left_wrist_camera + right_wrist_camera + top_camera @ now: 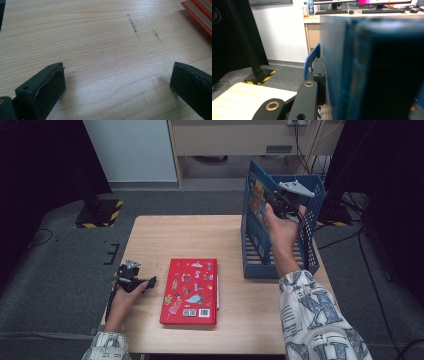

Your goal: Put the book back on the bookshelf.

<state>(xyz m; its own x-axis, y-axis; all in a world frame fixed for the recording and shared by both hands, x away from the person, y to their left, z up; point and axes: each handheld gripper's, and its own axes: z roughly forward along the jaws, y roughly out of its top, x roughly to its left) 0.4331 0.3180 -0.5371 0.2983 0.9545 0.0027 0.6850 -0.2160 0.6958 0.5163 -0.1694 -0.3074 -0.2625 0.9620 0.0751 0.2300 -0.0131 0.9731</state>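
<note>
A red book with stickers on its cover lies flat in the middle of the wooden table; its corner shows at the top right of the left gripper view. My left gripper rests low at the table's left edge, jaws wide open over bare wood. At the right stands a blue slatted file rack. My right gripper is up inside it, shut on a blue book held upright against the rack's left wall. In the right gripper view the blue book looms close, one black finger pressed on it; the other is hidden.
A black stand base with yellow-black stripes sits on the grey floor behind the table's left corner. Cables trail on the floor at the right. The rack's blue rim rises beside the held book.
</note>
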